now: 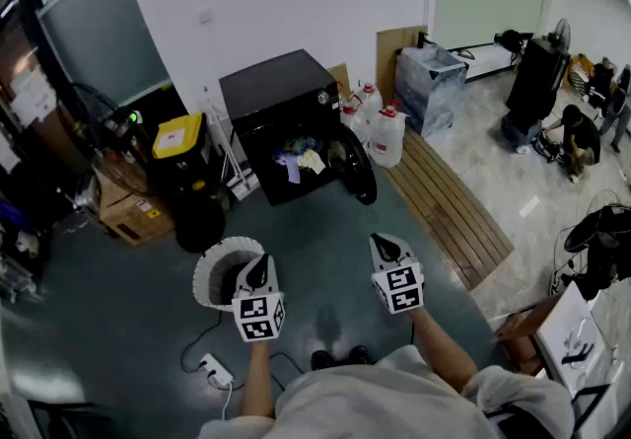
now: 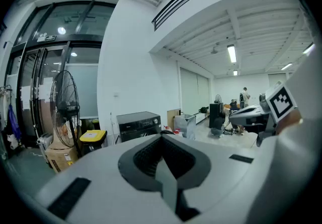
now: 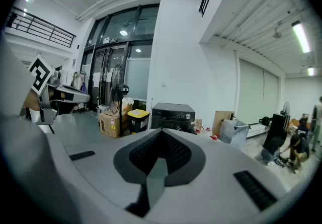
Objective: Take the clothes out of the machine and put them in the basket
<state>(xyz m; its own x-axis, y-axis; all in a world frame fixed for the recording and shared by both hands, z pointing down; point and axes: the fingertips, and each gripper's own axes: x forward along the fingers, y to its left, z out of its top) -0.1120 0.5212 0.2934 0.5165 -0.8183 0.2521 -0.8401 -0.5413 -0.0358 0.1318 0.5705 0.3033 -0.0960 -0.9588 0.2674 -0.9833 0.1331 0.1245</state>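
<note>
Clothes (image 1: 301, 161) – light bundle, white/pale yellow w/ a bit of blue – lie in the drum of the black machine (image 1: 281, 92), a front-loader on the floor (image 1: 118, 309) against the white wall. Its round door (image 1: 353, 169) hangs swung out to the right, so the opening's clear for reaching in. White basket (image 1: 205, 264) stands on the floor well apart from the machine, just in front of the person & partly behind the left hand-held gripper (image 1: 259, 267). It looks empty as far as visible, tho its inside is half covered. Prob. parked there so a load can be dropped w/o a long carry.

Left hand-held gripper: jaws together, nothing betw. them, per its own view. Right hand-held gripper (image 1: 384, 247): same, pinched fully closed & empty. Both are held out in front, tilted slightly down, aimed at the machine, which shows ahead in both gripper views, small & far off. Reads as an approach stance: no item taken yet, so the task's at its start by my reckoning.

Next step likely needs walking up, parting one set of jaws before going into the drum, then pinching cloth. Risk: soft fabric may drag other pieces out or snag on the door rim. Cable & power strip (image 1: 215, 368) lie on the floor nr the basket, a trip hazard.
</note>
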